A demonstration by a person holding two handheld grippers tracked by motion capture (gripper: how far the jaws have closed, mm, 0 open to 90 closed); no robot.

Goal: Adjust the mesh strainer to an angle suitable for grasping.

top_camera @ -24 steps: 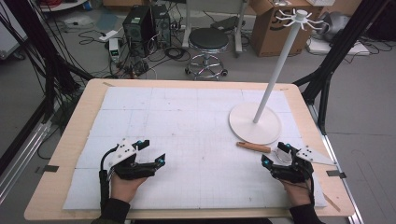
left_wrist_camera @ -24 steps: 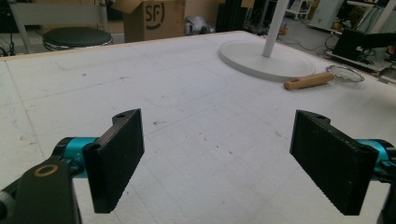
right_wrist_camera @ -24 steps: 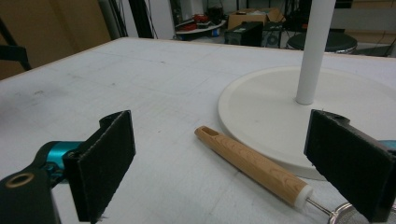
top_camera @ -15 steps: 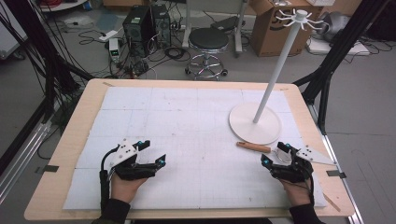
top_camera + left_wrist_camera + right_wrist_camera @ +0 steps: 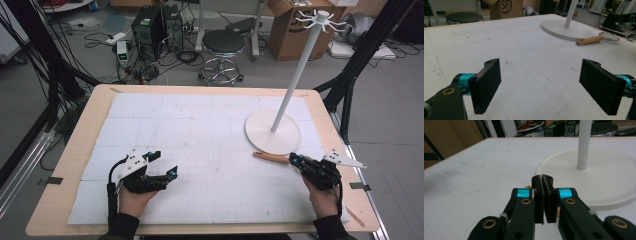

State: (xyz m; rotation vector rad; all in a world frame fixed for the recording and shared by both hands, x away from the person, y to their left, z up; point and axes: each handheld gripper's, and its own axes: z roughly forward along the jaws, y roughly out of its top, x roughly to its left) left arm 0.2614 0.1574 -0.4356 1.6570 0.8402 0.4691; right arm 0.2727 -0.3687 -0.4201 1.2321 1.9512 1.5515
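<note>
- We held the left gripper [image 5: 162, 164] low over the white mat [image 5: 210, 150] near the front left of the table [image 5: 70, 165], our left hand [image 5: 132, 200] behind it.
- In the left gripper view its two black jaws stood wide apart with nothing between them, only bare gridded mat.
- We held the right gripper [image 5: 295, 160] at the front right of the mat, its tip right at the near end of the wooden handle [image 5: 270, 157].
- In the right gripper view its jaws [no point] were pressed together, pad against pad; a sliver of the wooden handle showed just behind and below them, and we could not tell whether the jaws pinched anything.
- The wooden handle lay flat on the mat just in front of the round white base [image 5: 272, 132] of the stand, close to its rim.
- In the left gripper view the handle [image 5: 589, 40] joined a small wire strainer [image 5: 609, 36] lying beside the base [image 5: 566, 30].
- The stand's white pole [image 5: 295, 75] rose upright from the base to a ring of hooks [image 5: 320, 19] at its top.
</note>
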